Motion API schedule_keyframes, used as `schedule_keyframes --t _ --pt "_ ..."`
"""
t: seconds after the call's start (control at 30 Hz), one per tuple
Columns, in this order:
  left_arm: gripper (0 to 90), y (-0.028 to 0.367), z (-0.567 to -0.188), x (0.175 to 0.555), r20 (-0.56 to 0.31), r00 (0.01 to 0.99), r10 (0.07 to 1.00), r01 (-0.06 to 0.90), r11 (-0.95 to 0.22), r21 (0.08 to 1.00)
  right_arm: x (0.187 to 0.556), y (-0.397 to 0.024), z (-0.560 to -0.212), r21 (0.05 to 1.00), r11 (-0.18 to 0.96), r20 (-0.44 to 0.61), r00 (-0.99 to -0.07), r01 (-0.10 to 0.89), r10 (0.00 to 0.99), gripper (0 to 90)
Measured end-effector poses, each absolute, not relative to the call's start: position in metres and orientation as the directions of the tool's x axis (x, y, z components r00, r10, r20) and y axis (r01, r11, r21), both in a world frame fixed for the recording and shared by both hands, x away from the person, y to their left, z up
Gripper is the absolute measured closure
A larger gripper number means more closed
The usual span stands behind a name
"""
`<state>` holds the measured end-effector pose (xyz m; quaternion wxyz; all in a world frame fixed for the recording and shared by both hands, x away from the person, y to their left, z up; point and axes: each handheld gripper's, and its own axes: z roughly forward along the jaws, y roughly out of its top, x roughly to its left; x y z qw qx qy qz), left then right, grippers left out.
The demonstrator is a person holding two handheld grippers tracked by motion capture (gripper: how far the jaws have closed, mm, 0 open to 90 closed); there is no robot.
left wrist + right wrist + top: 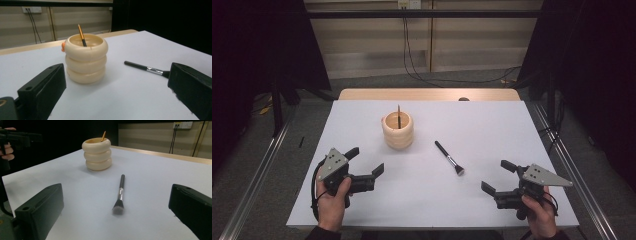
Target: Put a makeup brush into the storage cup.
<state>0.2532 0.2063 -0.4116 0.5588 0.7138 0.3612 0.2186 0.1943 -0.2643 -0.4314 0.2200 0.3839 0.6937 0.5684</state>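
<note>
High view: ridged cream holder (398,132), black-handled bristly brush (449,158).

Two black tongs are seen, one in each hand. The left tongs (368,161) are built of matt black blocky parts, topped by a grey three-cornered plate in which small dark screw holes are set; a black cable is looped from their rear beside the left hand (332,199). The right tongs (498,176) are made alike, with the same grey plate and a black cable trailing by the right hand (539,216). A round hole is sunk in one jaw block of each. Dark sleeve cuffs are worn at both wrists.
</note>
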Motion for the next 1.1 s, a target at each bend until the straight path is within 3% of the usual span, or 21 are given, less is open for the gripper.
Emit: schedule_keyframes --t 0.2,1.1 --pt "1.7 0.214 -0.409 0.237 -0.072 0.647 0.759 0.224 -0.099 0.97 0.195 -0.265 -0.432 0.957 0.052 0.137 -0.602 0.285 0.786 0.0" --pt "1.5 0.223 -0.42 0.221 -0.088 0.632 0.77 0.242 -0.088 0.966 0.201 -0.268 -0.423 0.968 0.034 0.122 -0.581 0.25 0.805 0.0"
